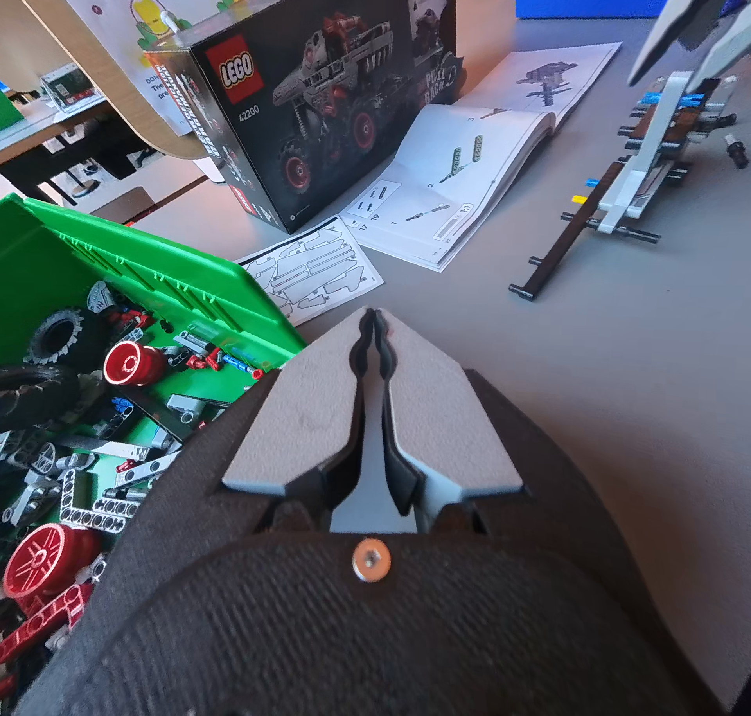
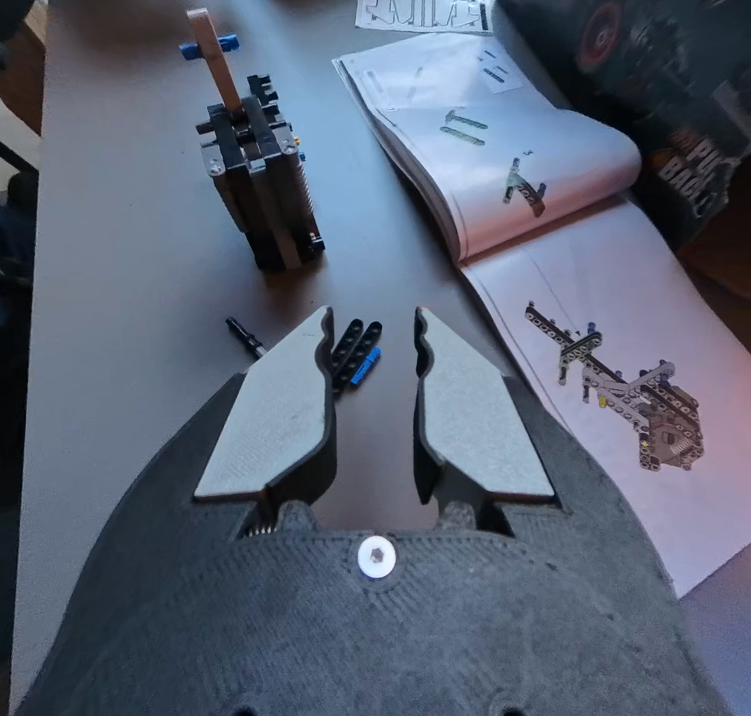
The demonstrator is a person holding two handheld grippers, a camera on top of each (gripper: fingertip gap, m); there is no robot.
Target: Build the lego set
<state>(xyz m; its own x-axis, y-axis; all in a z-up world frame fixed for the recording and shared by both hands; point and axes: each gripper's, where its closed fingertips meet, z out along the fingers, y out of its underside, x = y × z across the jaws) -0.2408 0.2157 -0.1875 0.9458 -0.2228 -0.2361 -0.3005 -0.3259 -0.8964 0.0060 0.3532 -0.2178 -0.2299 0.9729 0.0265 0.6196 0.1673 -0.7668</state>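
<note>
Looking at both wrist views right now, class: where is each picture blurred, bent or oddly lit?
Left wrist view: the right claw at top right is smeared; wide-angle bending curves the set box. Right wrist view: the top left is a blurred patch, and a pinkish cast tints the instruction booklet.

Brand logo, set number on box [image 1: 309, 127]; step numbers in booklet [image 1: 459, 180]

This is looking like an office or lab workspace: a grey table [image 1: 528, 371] is carrying a toy-set box [image 1: 309, 127], an open instruction booklet [image 1: 467, 176] (1 sticker sheet [image 1: 313, 277] beside it), while wooden-edged furniture [image 1: 93, 58] and further tables are showing behind.
</note>
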